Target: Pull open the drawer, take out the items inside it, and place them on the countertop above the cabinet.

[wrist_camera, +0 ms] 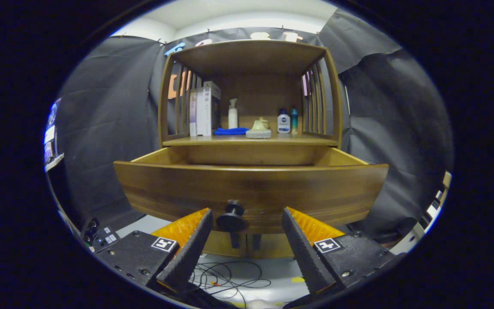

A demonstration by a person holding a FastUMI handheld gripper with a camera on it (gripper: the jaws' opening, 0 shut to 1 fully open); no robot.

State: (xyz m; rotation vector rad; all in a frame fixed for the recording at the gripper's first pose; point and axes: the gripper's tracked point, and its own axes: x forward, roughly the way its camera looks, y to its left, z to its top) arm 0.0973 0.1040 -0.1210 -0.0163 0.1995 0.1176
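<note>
A wooden drawer (251, 189) stands pulled out of the cabinet, its front panel close ahead of my fingers. Its dark round knob (231, 216) sits between my fingertips, nearer the left one, with gaps on both sides. My gripper (247, 223) is open and holds nothing. The drawer's inside is hidden behind its front panel; just its side walls and back wall (251, 154) show. Above the drawer lies the wooden countertop (315, 139) under a slatted shelf frame.
On the countertop stand books (204, 109) at the left, a white pump bottle (233, 113), a blue cloth (230, 131), a pale soap dish (259, 128) and two small bottles (287, 121). Cables (230, 277) lie on the floor below the drawer.
</note>
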